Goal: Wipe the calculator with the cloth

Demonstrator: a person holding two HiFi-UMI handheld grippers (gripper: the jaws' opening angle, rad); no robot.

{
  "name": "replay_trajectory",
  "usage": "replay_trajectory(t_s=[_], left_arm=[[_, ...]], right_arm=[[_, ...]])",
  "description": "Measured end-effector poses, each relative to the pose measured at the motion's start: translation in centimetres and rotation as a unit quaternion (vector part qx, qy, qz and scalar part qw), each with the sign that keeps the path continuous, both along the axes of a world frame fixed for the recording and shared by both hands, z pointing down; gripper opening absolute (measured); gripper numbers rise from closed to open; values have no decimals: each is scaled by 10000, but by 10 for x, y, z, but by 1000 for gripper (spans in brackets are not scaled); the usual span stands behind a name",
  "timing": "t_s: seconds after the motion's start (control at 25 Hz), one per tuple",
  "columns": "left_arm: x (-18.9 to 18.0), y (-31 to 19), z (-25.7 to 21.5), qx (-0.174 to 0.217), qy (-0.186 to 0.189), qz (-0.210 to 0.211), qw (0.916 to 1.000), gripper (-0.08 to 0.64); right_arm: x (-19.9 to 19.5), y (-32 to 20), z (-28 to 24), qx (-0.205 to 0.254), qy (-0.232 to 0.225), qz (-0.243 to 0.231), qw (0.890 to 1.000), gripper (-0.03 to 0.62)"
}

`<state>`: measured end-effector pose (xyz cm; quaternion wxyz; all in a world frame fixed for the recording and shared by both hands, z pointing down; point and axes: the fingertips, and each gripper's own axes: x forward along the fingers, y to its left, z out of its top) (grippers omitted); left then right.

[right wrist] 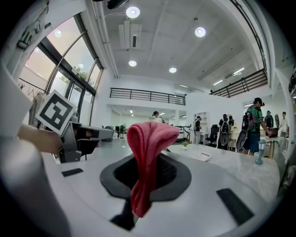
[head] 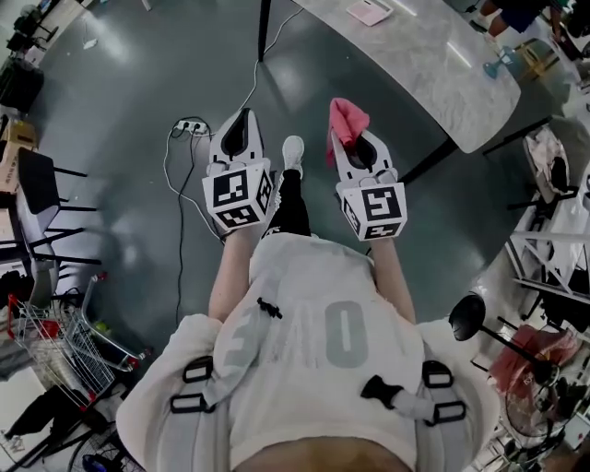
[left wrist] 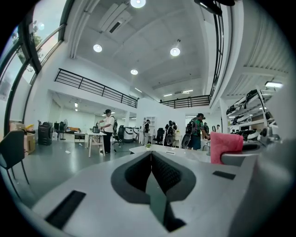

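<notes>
My right gripper [head: 355,140] is shut on a pink cloth [head: 346,120], which sticks up out of the jaws in a folded bunch [right wrist: 147,155]. Beside it my left gripper [head: 242,116] is shut with nothing in it, its jaws meeting in a line [left wrist: 151,156]. Both are held level in front of the person, over the grey floor and short of the marble table [head: 433,64]. A pale pinkish calculator [head: 369,11] lies on the far part of that table. It shows as a small white slab [right wrist: 202,156] in the right gripper view. The cloth [left wrist: 225,147] also shows at the right of the left gripper view.
A black table leg [head: 265,28] stands ahead, and a power strip with cables [head: 191,126] lies on the floor to the left. Chairs [head: 41,198] and a wire cart [head: 55,336] are at the left, a fan [head: 530,369] at the right. Several people stand far off.
</notes>
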<state>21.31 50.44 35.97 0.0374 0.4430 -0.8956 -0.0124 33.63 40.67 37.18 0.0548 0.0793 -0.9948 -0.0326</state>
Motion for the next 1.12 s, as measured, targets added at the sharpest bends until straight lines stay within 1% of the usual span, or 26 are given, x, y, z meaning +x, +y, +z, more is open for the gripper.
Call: replay_trajectory(t_s=[0.08, 0.2, 0.28, 0.36, 0.44, 0.56, 0.64, 0.76, 0.88, 1.0, 1.12], left_arm=[[-12, -14, 4, 10, 63, 8, 10000, 20], [-33, -40, -2, -3, 6, 71, 10000, 20], [-47, -56, 0, -60, 46, 103, 9999, 20], [-64, -77, 1, -57, 80, 153, 9998, 20], [-79, -103, -1, -70, 22, 253, 9997, 20], [-104, -137, 3, -256, -50, 398, 9989, 20], [-128, -161, 6, -368, -14, 467, 9982, 20], [-171, -199, 0, -412, 29, 498, 9979, 20], [-215, -234, -8, -342, 118, 500, 9981, 20], [-254, -264, -17, -255, 97, 522, 9983, 20], [-295, -287, -17, -200, 147, 432, 9988, 20]], right_arm=[[-7, -14, 0, 20, 17, 47, 10000, 48], [-23, -38, -5, 43, 10, 122, 9999, 48], [-33, -49, -5, 52, 47, 135, 9999, 48], [-49, -65, -5, 94, 53, 126, 9999, 49], [-68, -87, -7, 162, 43, 153, 9997, 49], [-97, -119, -6, 129, 48, 239, 9996, 49], [-120, -144, -5, 55, 70, 299, 9995, 51], [-161, -186, -9, -23, 141, 388, 9991, 51], [-204, -221, -15, -64, 197, 387, 9990, 51], [-248, -251, -21, -57, 244, 354, 9991, 51], [-296, -276, -26, -95, 201, 298, 9993, 51]])
